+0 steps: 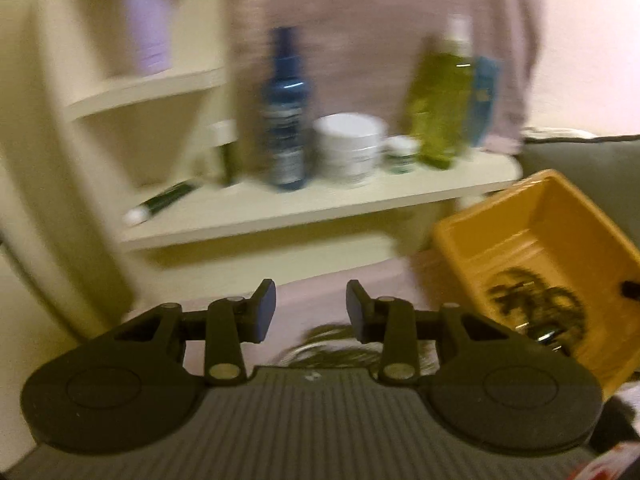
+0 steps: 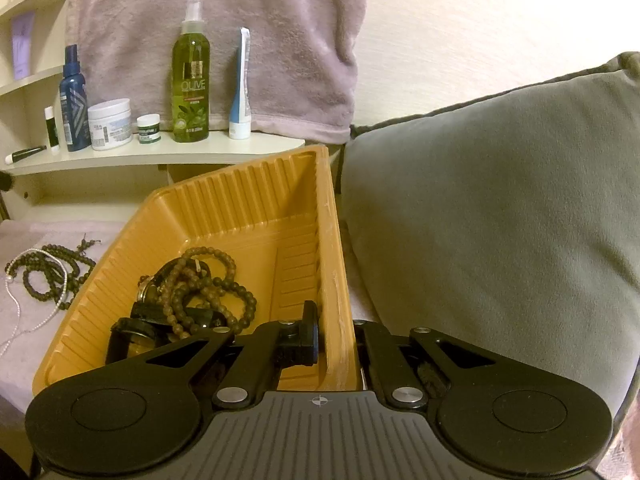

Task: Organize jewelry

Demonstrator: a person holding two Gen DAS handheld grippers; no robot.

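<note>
Pinkish cloth, perhaps a bed, carries dark beads, orange tray.

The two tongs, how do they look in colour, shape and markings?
Both the left tongs and the right tongs are matte black, with two round discs at the base, silver pivot pins and a grey ribbed plate between. The left fingers carry dark blue pads. A small crosshair mark sits on the right plate.

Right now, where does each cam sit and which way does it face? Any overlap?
Left wrist: on the left gripper, jaws apart and empty, angled down toward the shelf; blurred.
Right wrist: on the right gripper, clamped on the yellow tray wall, looking over beaded bracelets toward a grey cushion.
Shared: tray, shelf, olive bottle, loose beads on the cloth.
</note>
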